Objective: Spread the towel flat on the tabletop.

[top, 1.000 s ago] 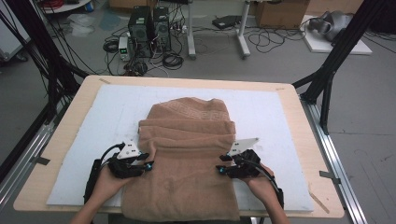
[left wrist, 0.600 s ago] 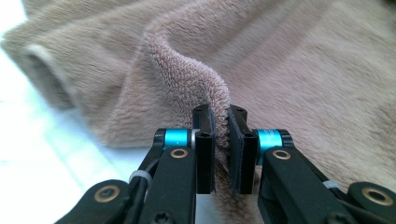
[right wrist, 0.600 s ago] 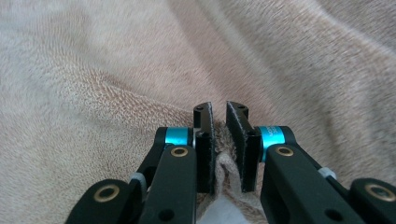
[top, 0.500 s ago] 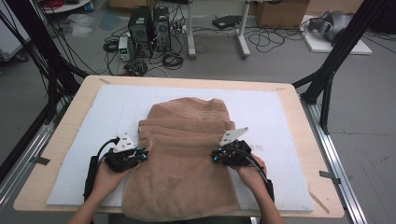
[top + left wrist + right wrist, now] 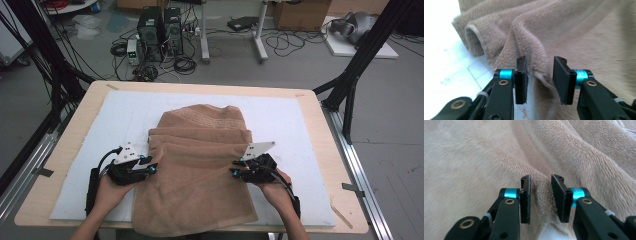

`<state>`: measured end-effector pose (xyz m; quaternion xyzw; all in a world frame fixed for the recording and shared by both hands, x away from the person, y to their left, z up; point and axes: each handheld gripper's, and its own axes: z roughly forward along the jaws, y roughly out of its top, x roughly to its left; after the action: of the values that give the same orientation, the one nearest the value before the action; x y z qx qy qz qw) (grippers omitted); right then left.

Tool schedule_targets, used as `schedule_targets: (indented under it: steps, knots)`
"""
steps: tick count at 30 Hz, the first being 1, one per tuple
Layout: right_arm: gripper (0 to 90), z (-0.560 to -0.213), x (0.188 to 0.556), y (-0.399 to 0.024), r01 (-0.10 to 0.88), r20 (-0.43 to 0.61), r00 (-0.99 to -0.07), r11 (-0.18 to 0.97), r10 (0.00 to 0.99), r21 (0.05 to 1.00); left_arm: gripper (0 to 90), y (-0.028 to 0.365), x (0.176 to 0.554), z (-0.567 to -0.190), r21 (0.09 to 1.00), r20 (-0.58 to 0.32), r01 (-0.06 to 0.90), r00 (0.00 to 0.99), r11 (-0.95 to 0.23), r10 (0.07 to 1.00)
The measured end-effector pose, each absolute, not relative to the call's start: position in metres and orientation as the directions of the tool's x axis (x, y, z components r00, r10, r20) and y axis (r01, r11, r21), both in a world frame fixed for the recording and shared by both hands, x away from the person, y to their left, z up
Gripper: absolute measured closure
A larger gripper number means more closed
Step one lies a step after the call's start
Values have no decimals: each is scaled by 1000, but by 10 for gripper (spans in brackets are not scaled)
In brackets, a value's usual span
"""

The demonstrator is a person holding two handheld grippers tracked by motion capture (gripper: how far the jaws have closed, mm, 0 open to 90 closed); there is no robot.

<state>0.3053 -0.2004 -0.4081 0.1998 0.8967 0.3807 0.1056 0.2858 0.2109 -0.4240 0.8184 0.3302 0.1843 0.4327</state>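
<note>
Towel (image 5: pixel 200 165) edges between both grippers' parted jaws

Grey floor (image 5: pixel 395 125), cable tangle (image 5: pixel 182 62), computer towers (image 5: pixel 160 27), cardboard box (image 5: pixel 300 12).

Your left hand (image 5: pixel 107 192) reaches in from the bottom edge and holds the black two-jaw left gripper (image 5: pixel 150 168), which points rightward; its jaws stand parted. Your right hand (image 5: pixel 274 187) holds the black two-jaw right gripper (image 5: pixel 234 172), which points leftward; its jaws stand narrowly parted. Each gripper carries a grey three-cornered plate on top. The forearms angle inward.
</note>
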Motion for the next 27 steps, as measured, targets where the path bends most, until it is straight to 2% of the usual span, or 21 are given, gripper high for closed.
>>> schedule_targets:
  steps: [8, 13, 17, 23, 24, 27]
  knots:
    - [659, -399, 279, -221, 260, -56, -885, 590, 463, 765, 579, 211, 270, -407, 844, 30, 333, 753, -421, 658]
    - [657, -395, 274, -221, 241, -63, -888, 578, 455, 780, 576, 201, 266, -416, 828, 28, 335, 777, -450, 629]
    - [657, -402, 279, -213, 242, -81, -892, 621, 445, 746, 577, 195, 271, -430, 801, 21, 361, 781, -478, 625]
    - [741, -418, 305, -203, 302, -48, -880, 633, 473, 713, 605, 191, 283, -441, 769, 29, 388, 773, -508, 634]
    - [772, -420, 309, -201, 300, -56, -881, 644, 471, 703, 625, 191, 285, -443, 759, 51, 385, 768, -525, 638]
    - [816, -426, 318, -194, 319, -48, -879, 661, 474, 679, 685, 193, 291, -445, 764, 19, 401, 769, -506, 639]
